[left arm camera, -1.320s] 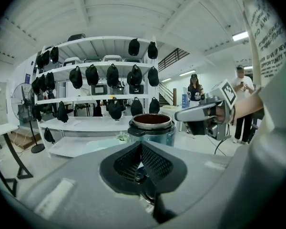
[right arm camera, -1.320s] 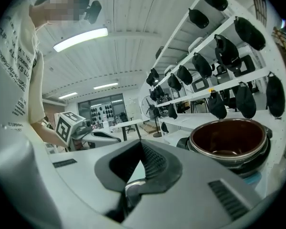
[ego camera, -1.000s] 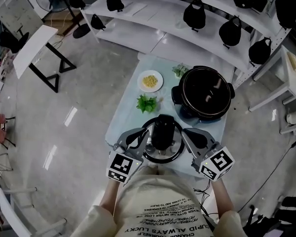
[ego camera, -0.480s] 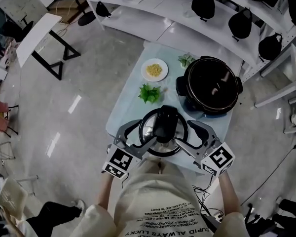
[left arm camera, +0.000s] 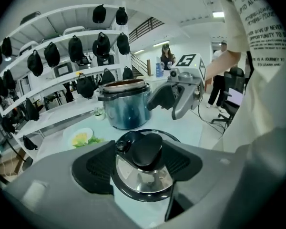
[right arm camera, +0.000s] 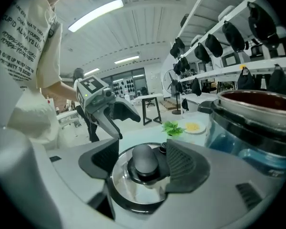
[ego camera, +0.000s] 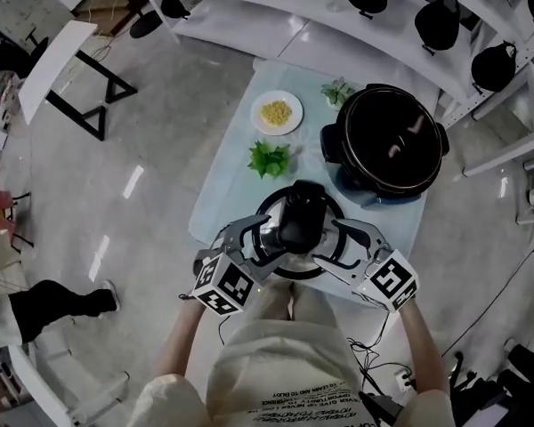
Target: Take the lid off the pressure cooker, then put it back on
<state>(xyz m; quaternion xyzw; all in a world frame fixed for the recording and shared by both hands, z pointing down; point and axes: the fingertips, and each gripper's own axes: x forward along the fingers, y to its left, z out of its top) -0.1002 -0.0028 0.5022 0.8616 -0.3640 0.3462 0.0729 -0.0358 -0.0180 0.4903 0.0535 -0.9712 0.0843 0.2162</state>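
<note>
Two hand-held grippers are hanging over the round steel lid with the black rim and black knob (ego camera: pixel 298 225). The lid is lying flat by the near edge of the pale blue table (ego camera: pixel 227 198), off its pot. The dark, open pressure cooker pot (ego camera: pixel 392 140) is standing at the far right corner, apart from the lid. A small white plate of yellow food (ego camera: pixel 277 112) is sitting toward the far edge, and a sprig of green leaves (ego camera: pixel 269 158) is lying between it and the lid.

With the lid off, I judge that the second half of the task, putting it back, is what is coming. To do it well, the two grippers should be closing on the knob from opposite sides at the same time. That way the lid is lifting level rather than tipping. It then needs carrying over the pot and lowering squarely onto the rim.

The left gripper (ego camera: pixel 258 243) is reaching in from the left with its jaws wide, having just been opening. The knob is sitting between its pads with a gap on either side, and it is gripping nothing. The right gripper (ego camera: pixel 338 245) is mirroring it from the other side. Its jaws have also just been opening and are spread around the knob without pressing on it.
</note>
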